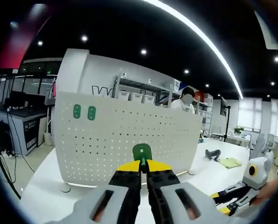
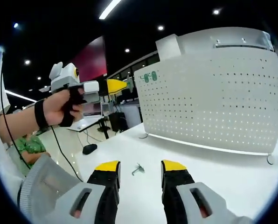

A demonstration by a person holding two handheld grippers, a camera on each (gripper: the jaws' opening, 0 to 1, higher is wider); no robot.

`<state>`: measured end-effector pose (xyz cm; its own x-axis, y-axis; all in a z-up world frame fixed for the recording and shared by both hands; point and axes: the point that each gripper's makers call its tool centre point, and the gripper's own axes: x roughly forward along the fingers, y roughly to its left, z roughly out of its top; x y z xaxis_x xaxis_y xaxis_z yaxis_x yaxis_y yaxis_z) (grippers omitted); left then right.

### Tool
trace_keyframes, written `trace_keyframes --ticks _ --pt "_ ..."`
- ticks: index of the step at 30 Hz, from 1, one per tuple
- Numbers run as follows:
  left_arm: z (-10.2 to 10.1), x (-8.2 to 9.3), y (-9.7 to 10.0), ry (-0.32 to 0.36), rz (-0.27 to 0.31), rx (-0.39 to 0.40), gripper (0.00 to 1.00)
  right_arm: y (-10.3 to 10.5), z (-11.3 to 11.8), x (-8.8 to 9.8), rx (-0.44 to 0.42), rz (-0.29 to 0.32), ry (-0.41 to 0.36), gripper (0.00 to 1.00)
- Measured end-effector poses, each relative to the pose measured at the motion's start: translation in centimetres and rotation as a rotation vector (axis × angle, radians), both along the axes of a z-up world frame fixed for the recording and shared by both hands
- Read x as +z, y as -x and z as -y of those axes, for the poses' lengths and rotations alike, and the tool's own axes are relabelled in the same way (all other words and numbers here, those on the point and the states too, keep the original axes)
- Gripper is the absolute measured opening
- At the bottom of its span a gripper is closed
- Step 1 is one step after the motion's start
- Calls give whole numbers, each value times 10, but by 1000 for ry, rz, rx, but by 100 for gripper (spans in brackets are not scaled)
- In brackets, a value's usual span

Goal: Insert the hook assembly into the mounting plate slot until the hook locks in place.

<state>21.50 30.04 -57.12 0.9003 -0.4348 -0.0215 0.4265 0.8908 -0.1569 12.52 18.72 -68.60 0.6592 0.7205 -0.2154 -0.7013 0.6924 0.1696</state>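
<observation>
A white perforated mounting plate (image 1: 129,135) stands upright on the white table (image 1: 213,175), with two green hooks (image 1: 84,112) fixed near its upper left corner. My left gripper (image 1: 142,165) is shut on a green hook piece (image 1: 142,152), held just in front of the plate's lower middle. In the right gripper view the same plate (image 2: 213,102) rises at right, its green hooks (image 2: 149,77) at the top left. My right gripper (image 2: 140,167) is open above the table, and a small metal hook (image 2: 138,169) lies between its jaws' line. A hand holds the left gripper (image 2: 122,85) up at left. The right gripper (image 1: 225,200) shows at lower right.
A person sits behind the plate near shelves with bins (image 1: 139,97). A black object (image 1: 212,154) and a yellow-green cloth (image 1: 230,162) lie on the table at right. A desk with monitors (image 1: 17,109) and cables stands left. A dark mouse (image 2: 89,148) rests on another desk.
</observation>
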Motion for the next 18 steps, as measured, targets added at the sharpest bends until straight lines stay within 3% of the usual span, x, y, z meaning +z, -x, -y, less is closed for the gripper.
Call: trace_keyframes --ticks 6,11,18 --pt "-5 0 -9 -34 12 29 3 1 3 0 -19 12 3 37" --pt "-7 2 -17 -43 20 34 3 0 7 0 -36 24 17 46" --pt "-8 8 -28 -64 31 46 3 1 12 0 -50 35 16 45"
